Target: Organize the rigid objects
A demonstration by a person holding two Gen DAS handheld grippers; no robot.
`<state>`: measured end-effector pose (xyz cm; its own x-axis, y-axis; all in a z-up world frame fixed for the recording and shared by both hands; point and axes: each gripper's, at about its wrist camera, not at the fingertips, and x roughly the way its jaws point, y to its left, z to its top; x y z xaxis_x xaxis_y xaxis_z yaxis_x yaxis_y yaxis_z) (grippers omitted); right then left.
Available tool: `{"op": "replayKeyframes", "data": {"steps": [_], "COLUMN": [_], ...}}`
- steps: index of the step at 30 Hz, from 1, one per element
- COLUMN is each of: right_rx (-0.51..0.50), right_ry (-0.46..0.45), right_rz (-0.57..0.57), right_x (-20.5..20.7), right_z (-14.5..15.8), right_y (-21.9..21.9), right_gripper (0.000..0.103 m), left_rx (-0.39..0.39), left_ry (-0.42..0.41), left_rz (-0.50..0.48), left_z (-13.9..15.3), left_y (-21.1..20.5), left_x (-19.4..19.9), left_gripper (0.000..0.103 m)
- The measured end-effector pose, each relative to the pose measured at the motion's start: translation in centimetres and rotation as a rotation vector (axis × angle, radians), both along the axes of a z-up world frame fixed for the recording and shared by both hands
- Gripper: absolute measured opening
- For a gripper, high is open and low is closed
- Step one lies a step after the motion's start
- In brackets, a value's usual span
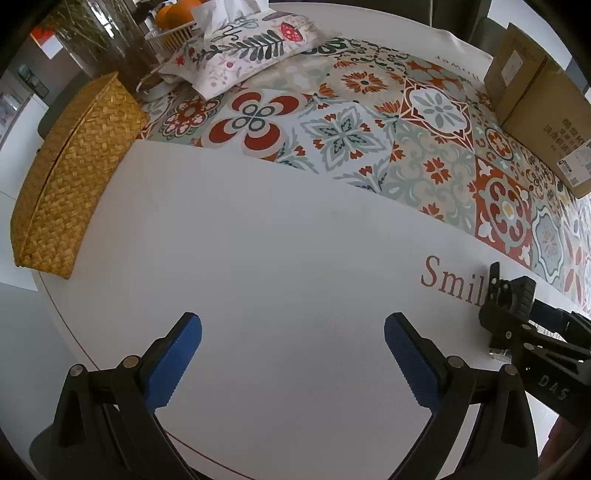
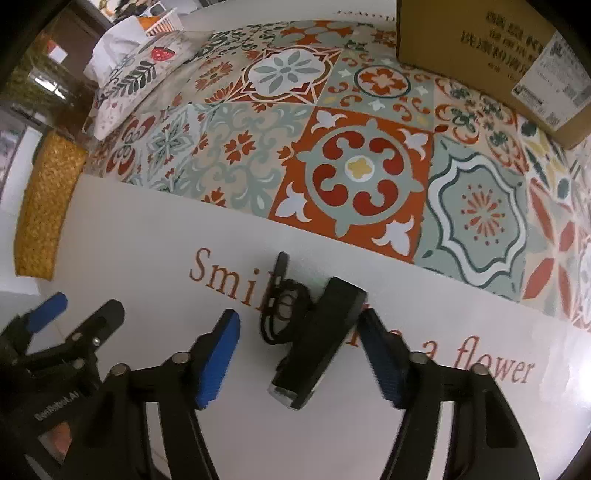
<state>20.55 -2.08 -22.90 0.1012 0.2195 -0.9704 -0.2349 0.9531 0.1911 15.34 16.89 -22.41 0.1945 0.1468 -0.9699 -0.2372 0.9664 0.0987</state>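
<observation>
**Sorting barely begun: black gadget on the table, basket shut**

The right gripper (image 2: 299, 354) is lowered over a small black gadget (image 2: 317, 332), a blocky body with a looped cord and a thin clip at its far end. The item lies on the white table (image 1: 258, 240), across the printed lettering (image 2: 221, 273). The gripper straddles it: the right pad appears to be at or against the body, though blur prevents certainty, while the left pad stands clearly apart. No grasp is made; I judge it released and in position to take hold.

The left gripper (image 1: 291, 354) hangs over bare table with its jaws spread wide and nothing between them.

Progress: in my judgement the work is at its first pick. Nothing seen has been put away; lifting the gadget and placing it remain.

Containers: a woven straw basket (image 1: 70, 173) sits at the left edge of the table with its lid closed, contents not visible. A cardboard box (image 2: 480, 55) rests on the patterned mat (image 2: 354, 173), also closed. A white wire basket (image 1: 173, 33) at the far side holds oranges. A tissue pouch (image 1: 240, 48) lies beside it.
</observation>
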Motion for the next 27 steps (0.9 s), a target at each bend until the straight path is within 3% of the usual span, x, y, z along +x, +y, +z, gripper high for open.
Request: {"op": "replayKeyframes", "data": {"steps": [1,7,17,27], "right_rx": [-0.01,0.07,0.115,0.148], "right_ry": [-0.012,-0.005,-0.089,-0.204], "right_rz": [0.009,0.018,0.0,-0.105], "right_x": [0.0,0.0,0.1,1.1], "right_z": [0.0,0.2,3.8,8.3], "right_y": [0.3,-1.3,-5.1,-10.0], "right_gripper": [0.045,0.038,0.034,0.034], "left_rx": [0.002,-0.004,-0.044,-0.062], "left_ry": [0.001,-0.006,-0.055,-0.164], "left_rz": [-0.004,-0.053,-0.137,-0.247], "left_z": [0.0,0.2,2.3,6.9], "left_y": [-0.1,-1.8,-5.6,-10.5], "left_x": [0.0,0.3,1.8,4.4], "left_gripper": [0.101,0.101,0.101,0.101]}}
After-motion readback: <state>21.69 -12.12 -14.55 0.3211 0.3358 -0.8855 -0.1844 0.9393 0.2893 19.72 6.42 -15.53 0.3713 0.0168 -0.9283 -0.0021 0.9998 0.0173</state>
